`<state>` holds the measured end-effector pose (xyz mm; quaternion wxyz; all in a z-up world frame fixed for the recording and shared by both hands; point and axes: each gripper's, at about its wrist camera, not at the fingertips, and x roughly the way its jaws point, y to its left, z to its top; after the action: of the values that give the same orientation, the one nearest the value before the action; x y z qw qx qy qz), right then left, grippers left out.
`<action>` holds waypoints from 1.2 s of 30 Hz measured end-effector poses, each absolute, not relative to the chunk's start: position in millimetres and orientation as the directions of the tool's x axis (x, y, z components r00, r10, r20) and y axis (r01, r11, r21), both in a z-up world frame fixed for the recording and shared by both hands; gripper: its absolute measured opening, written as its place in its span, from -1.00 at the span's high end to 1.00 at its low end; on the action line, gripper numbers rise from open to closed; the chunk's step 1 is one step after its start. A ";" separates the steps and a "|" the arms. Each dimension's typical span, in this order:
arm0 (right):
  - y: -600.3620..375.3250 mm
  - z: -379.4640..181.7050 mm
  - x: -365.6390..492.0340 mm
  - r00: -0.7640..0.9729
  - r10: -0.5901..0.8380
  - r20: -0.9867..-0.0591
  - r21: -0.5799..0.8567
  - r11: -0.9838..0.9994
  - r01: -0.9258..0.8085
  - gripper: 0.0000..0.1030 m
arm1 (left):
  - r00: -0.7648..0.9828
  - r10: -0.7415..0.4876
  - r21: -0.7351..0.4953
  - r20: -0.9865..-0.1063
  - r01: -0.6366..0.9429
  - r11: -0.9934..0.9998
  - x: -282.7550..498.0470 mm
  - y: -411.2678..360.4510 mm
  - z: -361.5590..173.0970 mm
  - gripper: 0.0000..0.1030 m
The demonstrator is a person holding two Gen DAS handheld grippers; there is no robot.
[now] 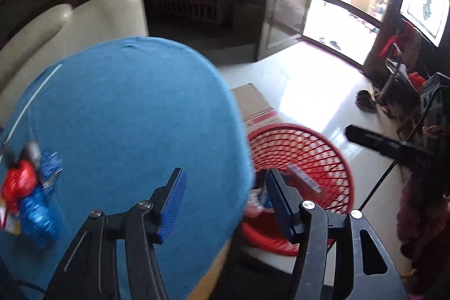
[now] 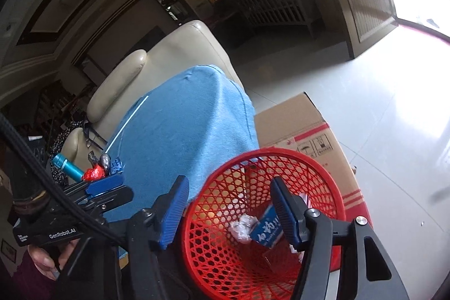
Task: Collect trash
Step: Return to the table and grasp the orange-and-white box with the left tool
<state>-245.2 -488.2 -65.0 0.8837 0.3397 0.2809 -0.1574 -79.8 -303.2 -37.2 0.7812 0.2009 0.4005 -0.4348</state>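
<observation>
Remaining trash, a cluster of crumpled red foil wrapper [image 2: 94, 173], grey foil wads and a blue plastic bottle [image 1: 36, 211], lies at the near-left edge of the blue cloth-covered table [image 1: 126, 108]. The red plastic mesh basket [image 2: 332, 187] stands on the floor against the table's side, evidently for short drops; it holds a blue carton [image 2: 265, 229] and crumpled foil. Right gripper [image 2: 227, 208] hangs over the basket, jaws wide, empty. Left gripper [image 1: 226, 201], jaws likewise wide and empty, straddles the table edge.
</observation>
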 end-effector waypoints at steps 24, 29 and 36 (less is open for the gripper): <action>-344.9 -31.7 -102.2 0.748 0.142 -0.649 0.391 0.905 0.168 -0.24 | 0.580 -0.255 0.099 -0.774 0.509 0.855 81.6 -42.7 -32.8 -0.39; -318.3 -35.3 -65.9 0.708 0.213 -0.674 0.396 0.912 0.103 -0.24 | 0.527 -0.301 0.124 -0.795 0.626 0.770 101.1 -59.3 -42.2 -0.40; -275.3 -50.2 -9.8 0.636 0.298 -0.712 0.386 0.922 0.000 -0.24 | 0.379 -0.432 0.020 -0.818 0.770 0.638 132.5 -67.6 -43.8 -0.40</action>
<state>-9.8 -275.3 -50.2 0.8867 0.1781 0.4184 0.0841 132.5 -67.6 -43.8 0.8050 0.2042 0.4137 -0.3731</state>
